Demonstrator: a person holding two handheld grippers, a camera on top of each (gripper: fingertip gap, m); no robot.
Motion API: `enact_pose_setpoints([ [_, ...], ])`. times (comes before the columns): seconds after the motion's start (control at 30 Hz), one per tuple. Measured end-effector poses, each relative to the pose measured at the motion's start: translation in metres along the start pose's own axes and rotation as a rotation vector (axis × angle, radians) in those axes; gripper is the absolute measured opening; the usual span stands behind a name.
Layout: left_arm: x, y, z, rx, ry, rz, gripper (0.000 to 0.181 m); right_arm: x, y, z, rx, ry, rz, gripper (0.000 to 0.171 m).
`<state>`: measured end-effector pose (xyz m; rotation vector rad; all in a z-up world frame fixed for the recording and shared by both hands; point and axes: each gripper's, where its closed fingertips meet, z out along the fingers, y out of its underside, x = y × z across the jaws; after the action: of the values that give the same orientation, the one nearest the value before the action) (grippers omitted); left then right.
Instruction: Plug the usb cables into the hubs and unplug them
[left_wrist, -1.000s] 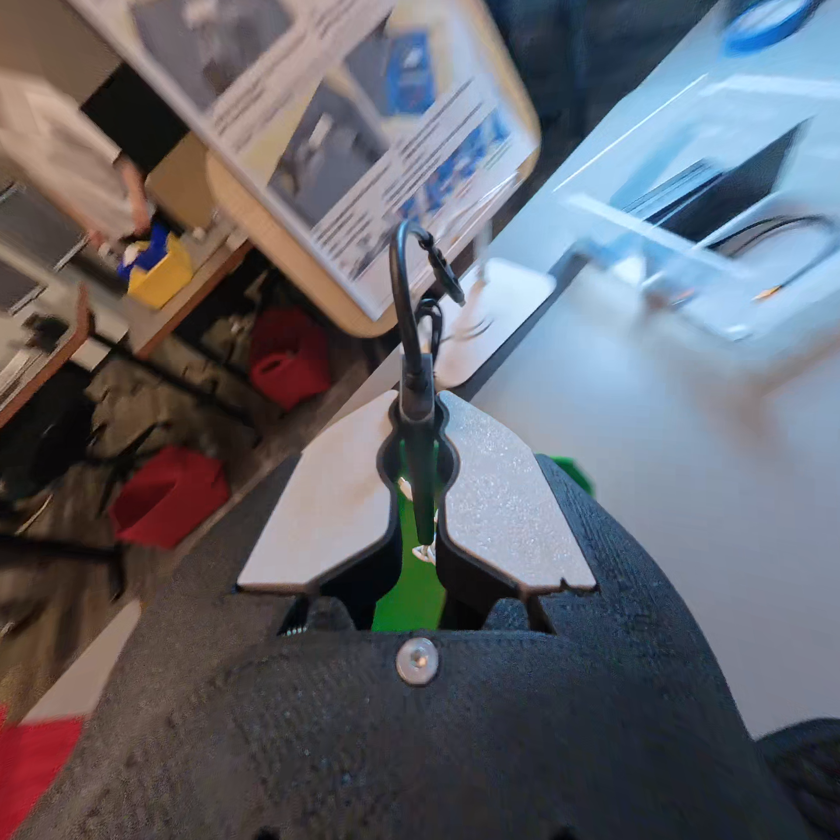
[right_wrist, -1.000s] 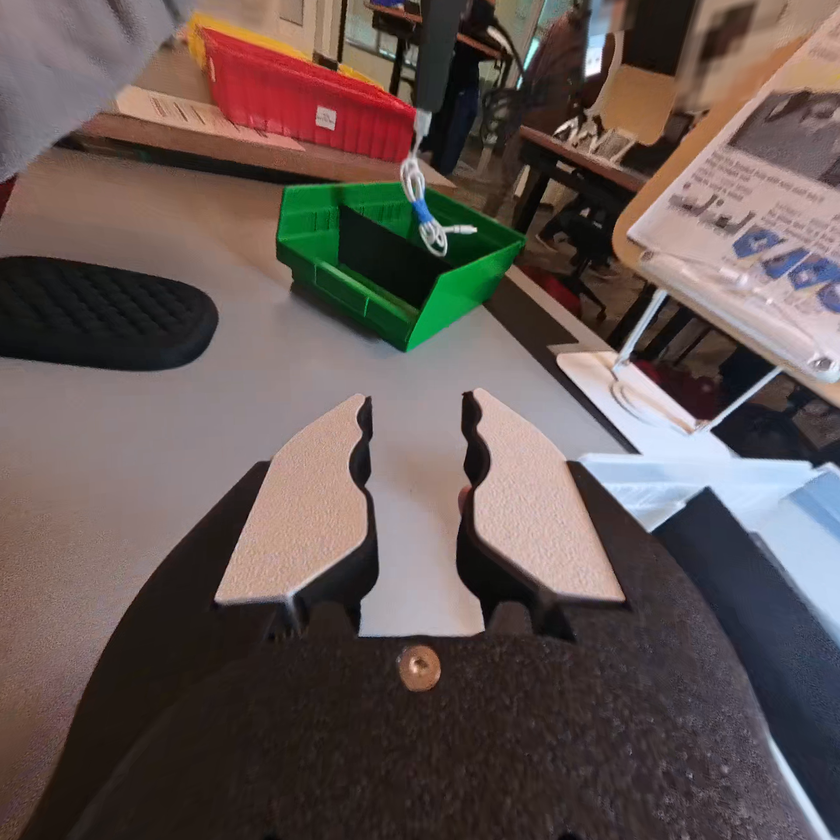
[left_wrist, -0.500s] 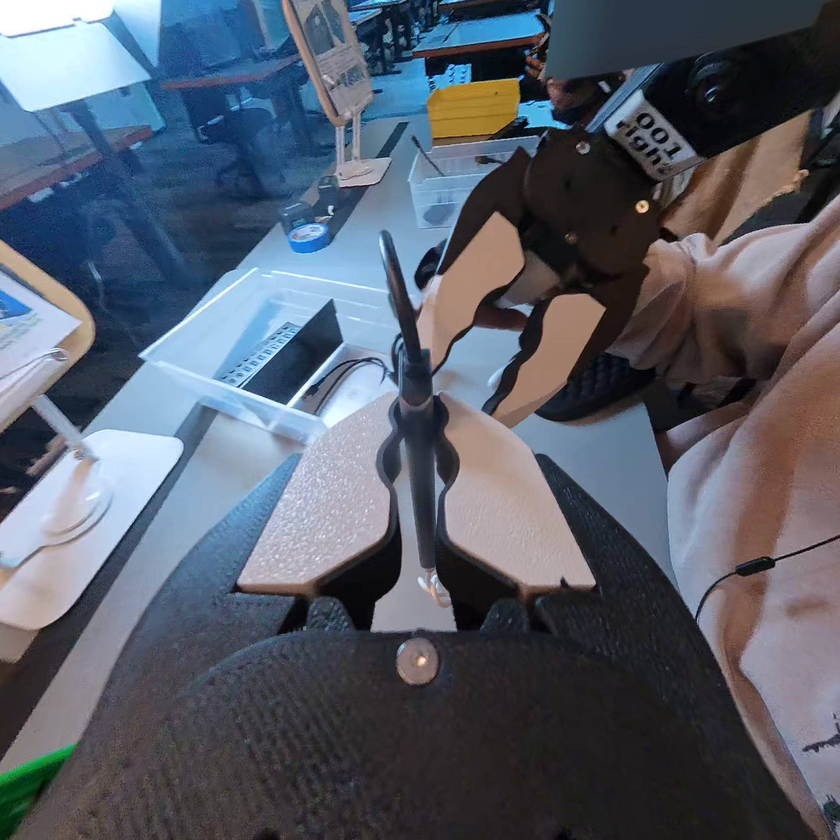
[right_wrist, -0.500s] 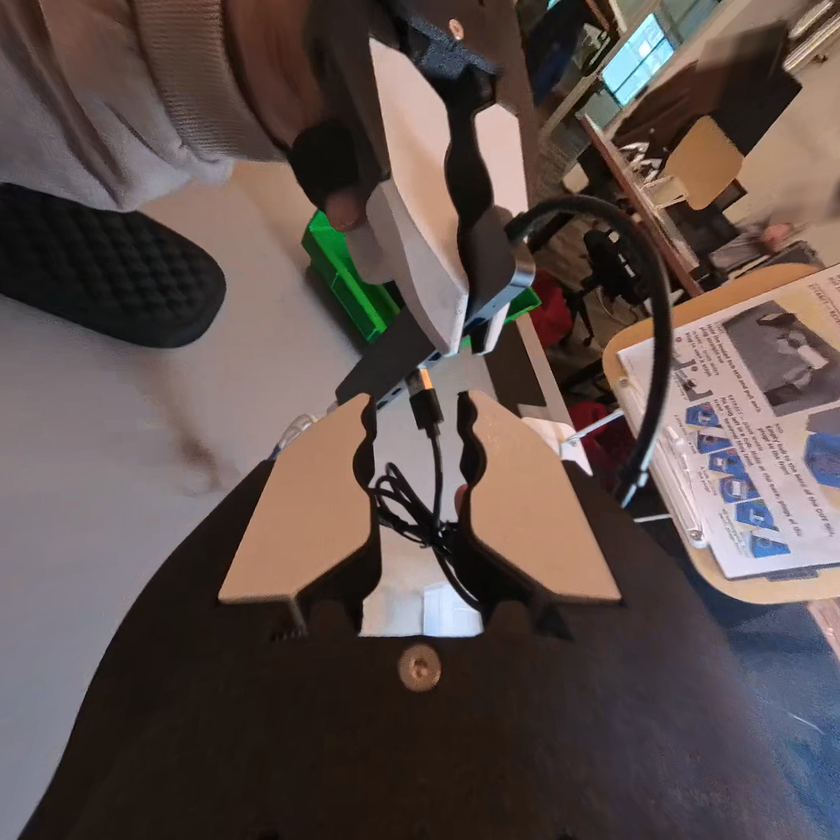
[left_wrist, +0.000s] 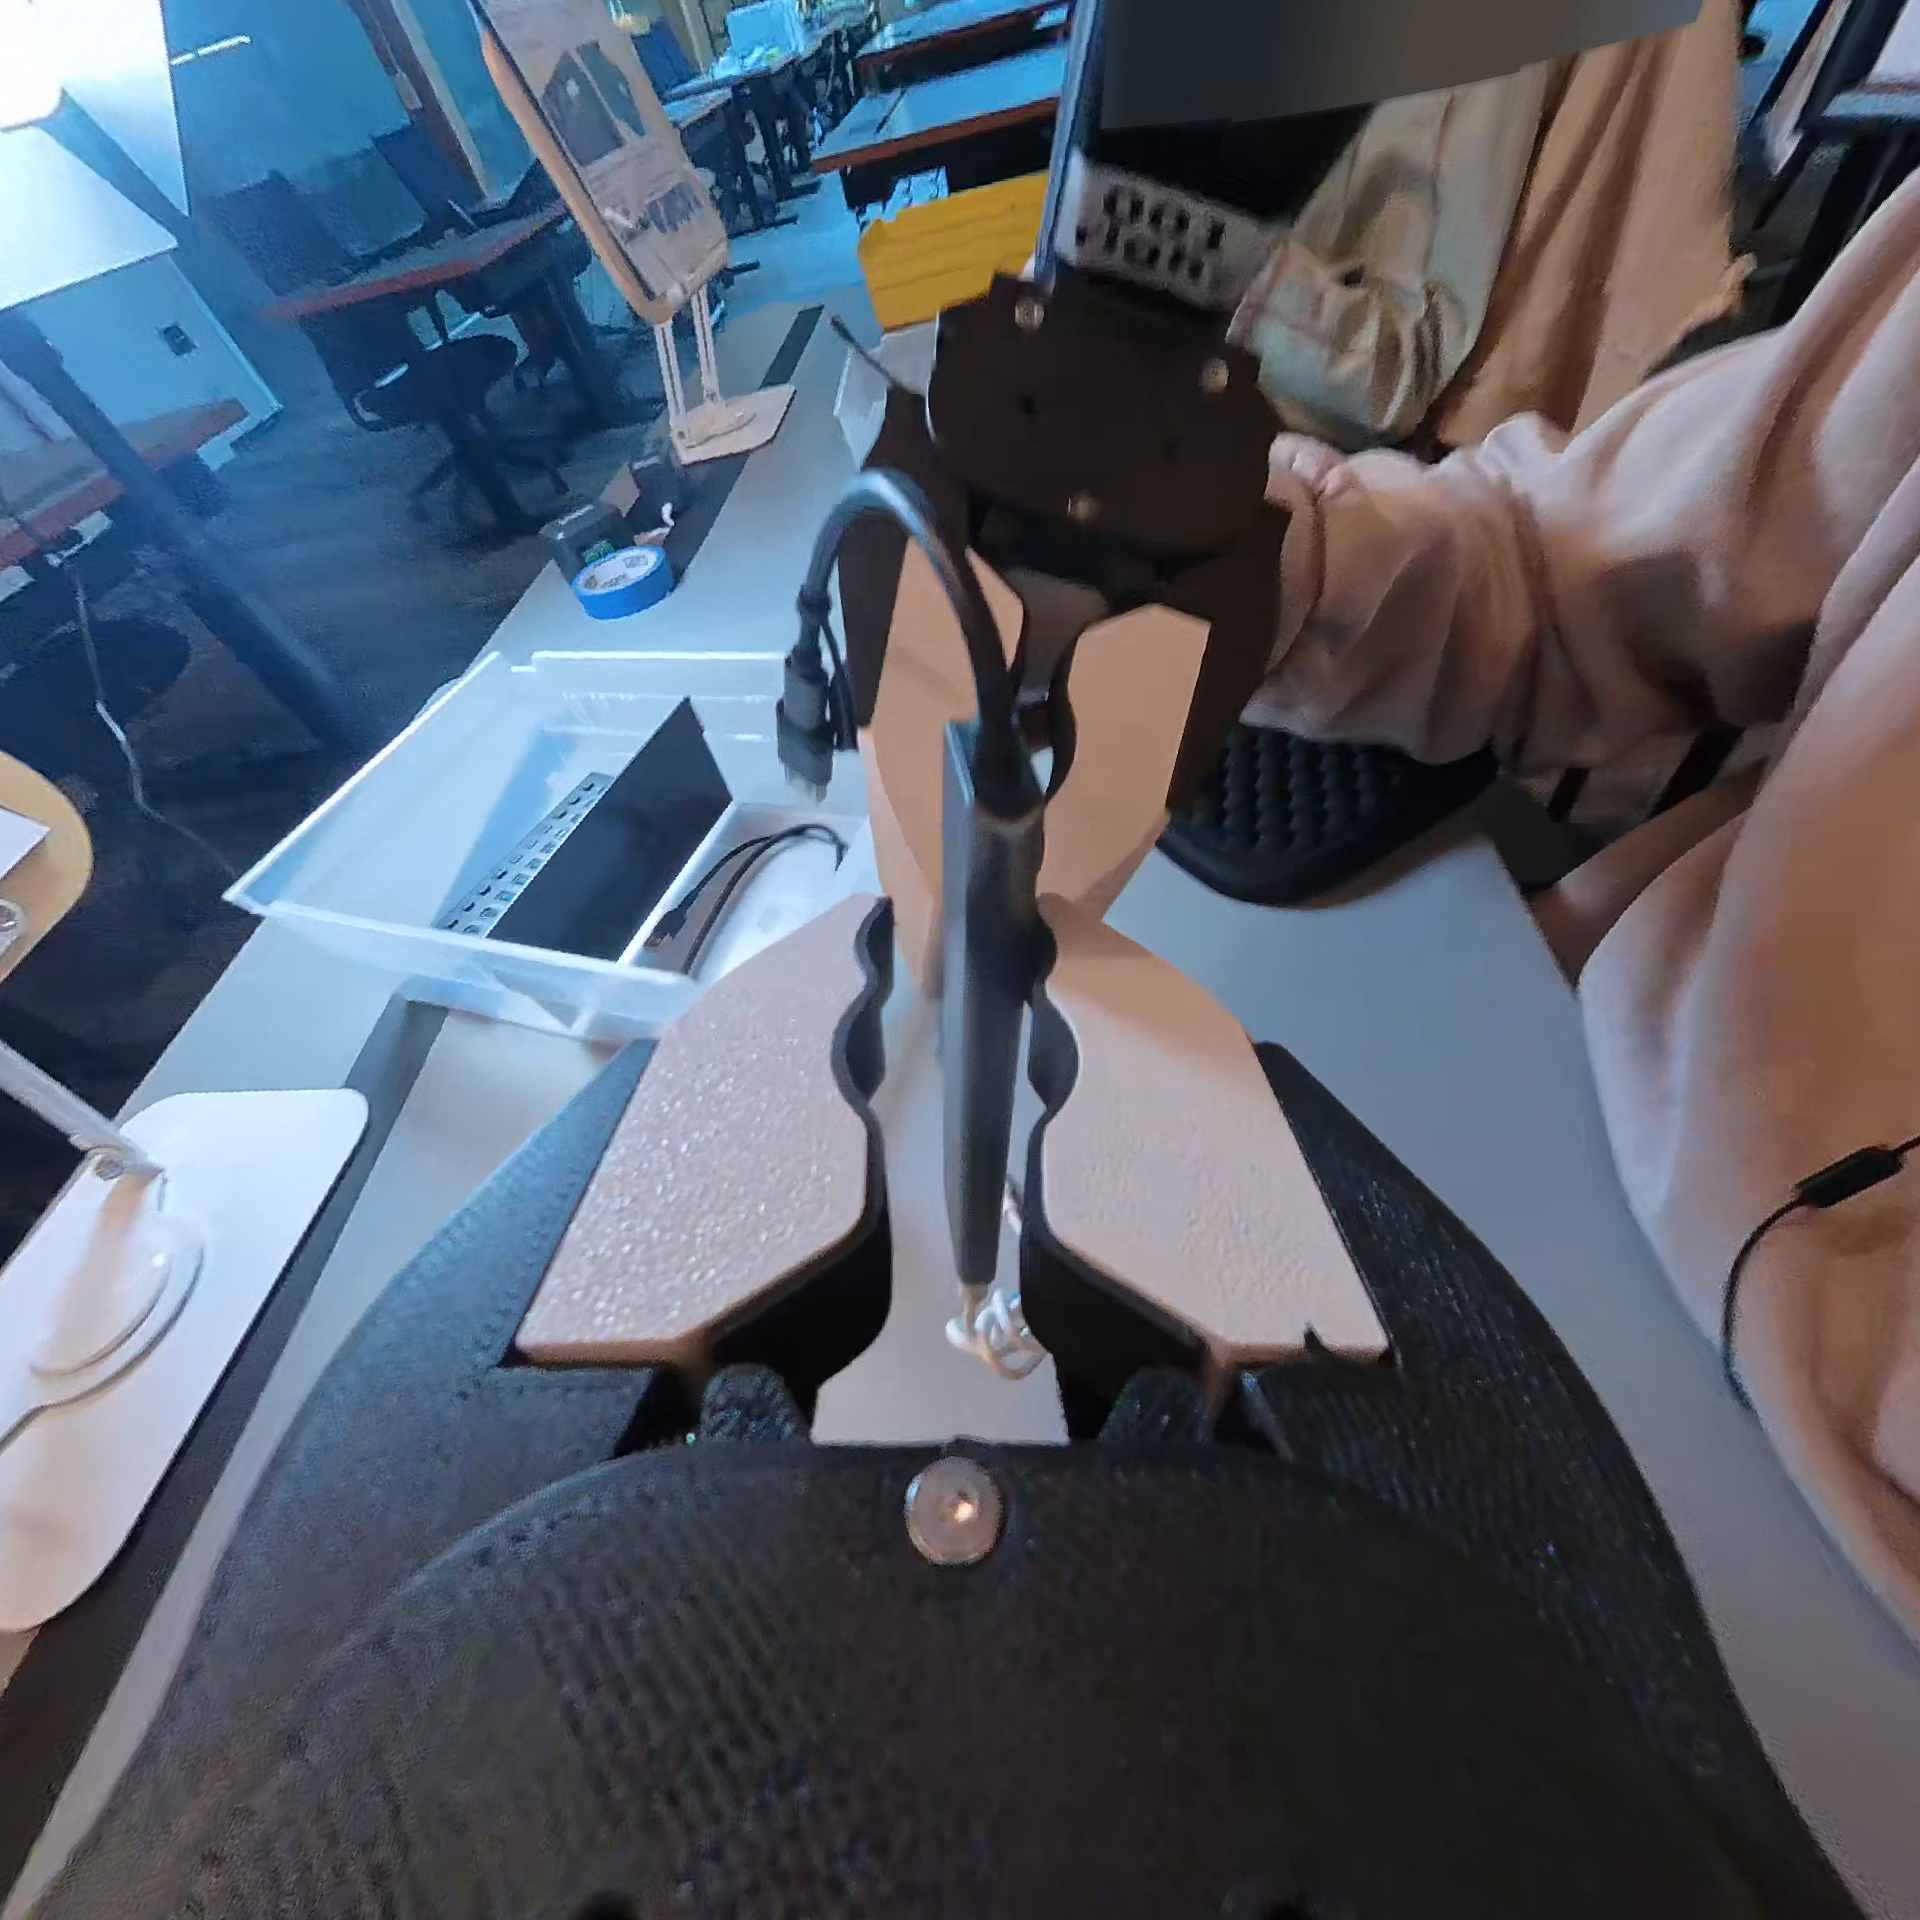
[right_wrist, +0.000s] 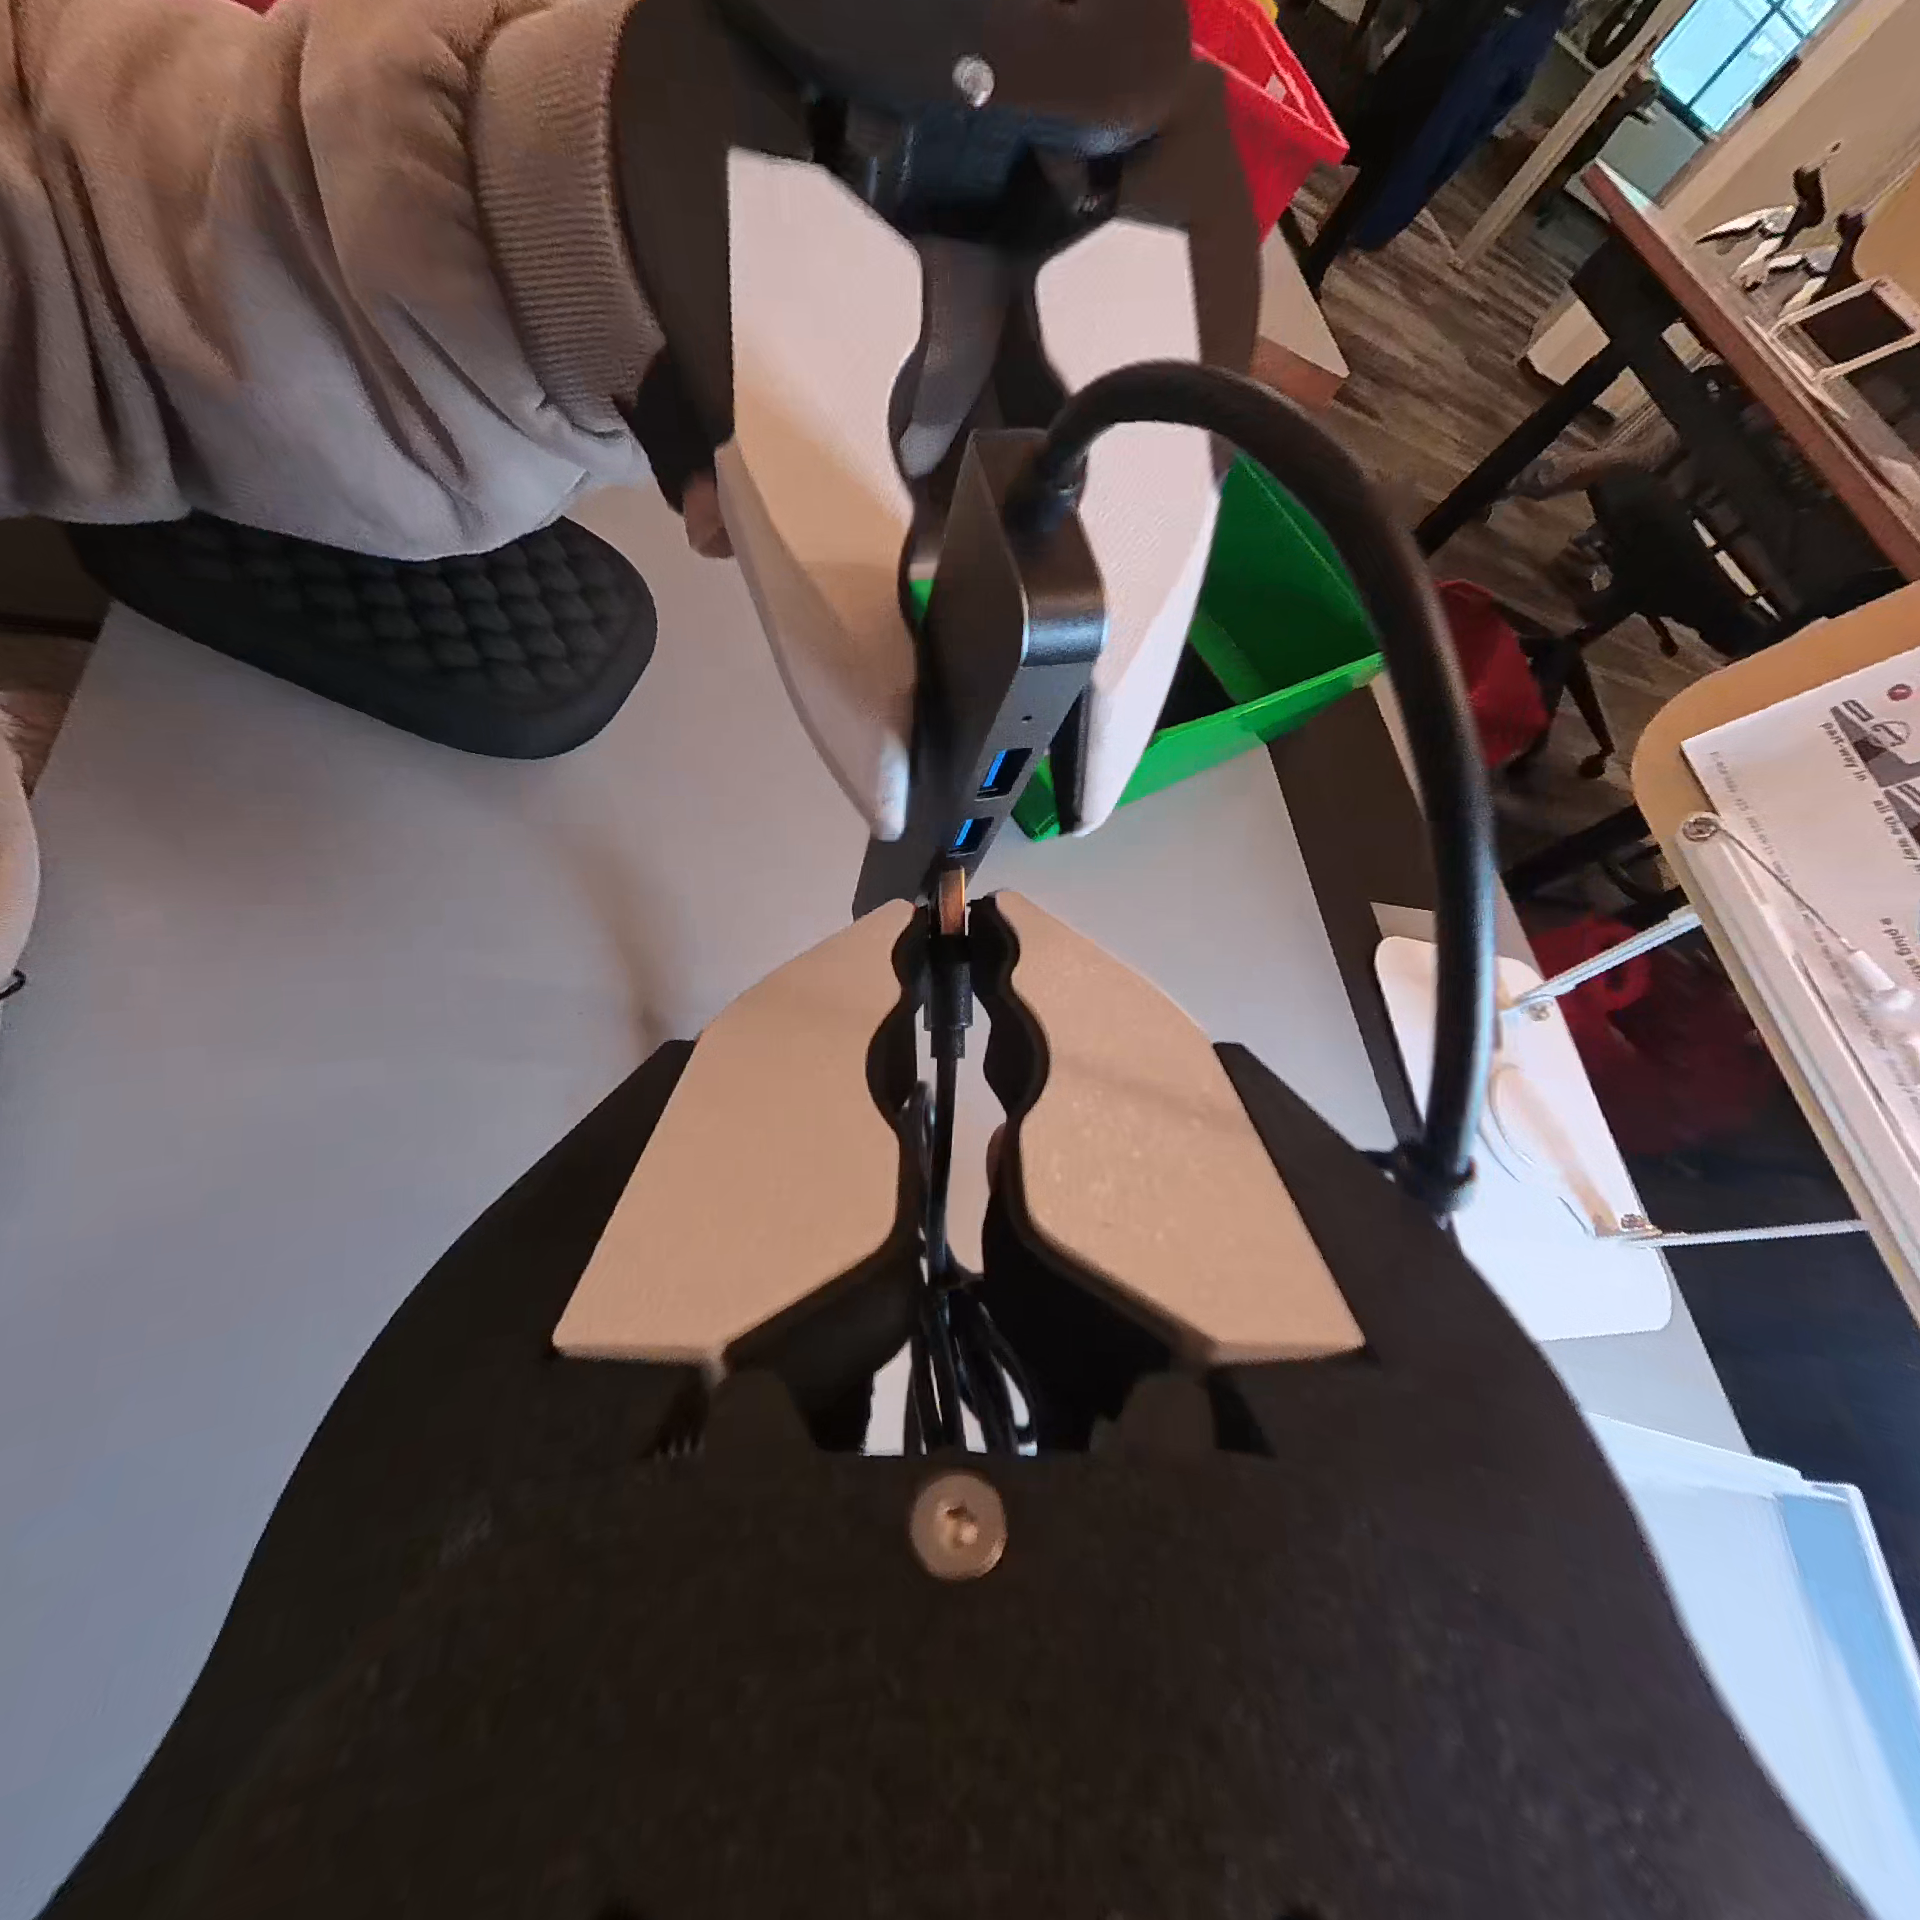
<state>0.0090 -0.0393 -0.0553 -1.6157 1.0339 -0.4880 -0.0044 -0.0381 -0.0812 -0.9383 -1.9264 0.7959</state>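
My left gripper (left_wrist: 961, 925) is shut on a dark grey usb hub (left_wrist: 977, 1049), held edge-on above the table. The hub's thick black cable (left_wrist: 935, 561) loops up and hangs down on the left. A bit of white cable (left_wrist: 987, 1335) shows at the hub's near end. My right gripper (right_wrist: 951, 914) is shut on the plug of a thin black usb cable (right_wrist: 948, 997). The plug's metal tip touches the hub (right_wrist: 987, 603) just below two blue ports. How deep it sits is hidden. The left gripper (right_wrist: 992, 821) faces me there. The right gripper's fingers (left_wrist: 1132, 748) show behind the hub.
A clear bin (left_wrist: 343, 883) with a black hub and a cable stands left of the grippers. A green bin (right_wrist: 1299, 717) sits behind the left gripper. A black wrist rest (right_wrist: 416, 644) lies by the person's sleeve. A sign stand's white base (left_wrist: 156, 1247) and a blue tape roll (left_wrist: 623, 577) are nearby. The tips of both grippers are at nearly the same place.
The right gripper's jaws have narrowed on the black plug and brought its tip up against the hub's port edge. The two grippers have moved closer together, and the hub now sits more upright.
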Motion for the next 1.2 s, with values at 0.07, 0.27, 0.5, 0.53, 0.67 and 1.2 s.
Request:
enact_pose_setpoints([
  [0.07,-0.001,0.012,0.002,-0.036,-0.008,0.015,0.021,0.002,-0.001,-0.002,0.022,0.003,0.019,0.007],
  [0.27,-0.016,0.022,-0.015,-0.113,-0.088,0.036,0.011,0.013,0.005,-0.017,0.003,0.041,-0.001,0.007],
  [0.5,-0.034,0.013,-0.037,0.079,-0.113,-0.165,0.011,0.032,-0.018,-0.056,0.171,0.063,0.097,0.007],
  [0.53,-0.034,0.011,-0.038,0.105,-0.100,-0.189,0.011,0.036,-0.021,-0.062,0.195,0.074,0.112,0.007],
  [0.67,-0.038,0.004,-0.044,0.200,-0.090,-0.263,0.011,0.059,-0.022,-0.087,0.268,0.147,0.179,0.007],
  [1.2,-0.044,0.006,-0.041,0.415,-0.107,-0.394,0.011,0.162,0.188,-0.073,-0.312,0.596,0.382,0.028],
])
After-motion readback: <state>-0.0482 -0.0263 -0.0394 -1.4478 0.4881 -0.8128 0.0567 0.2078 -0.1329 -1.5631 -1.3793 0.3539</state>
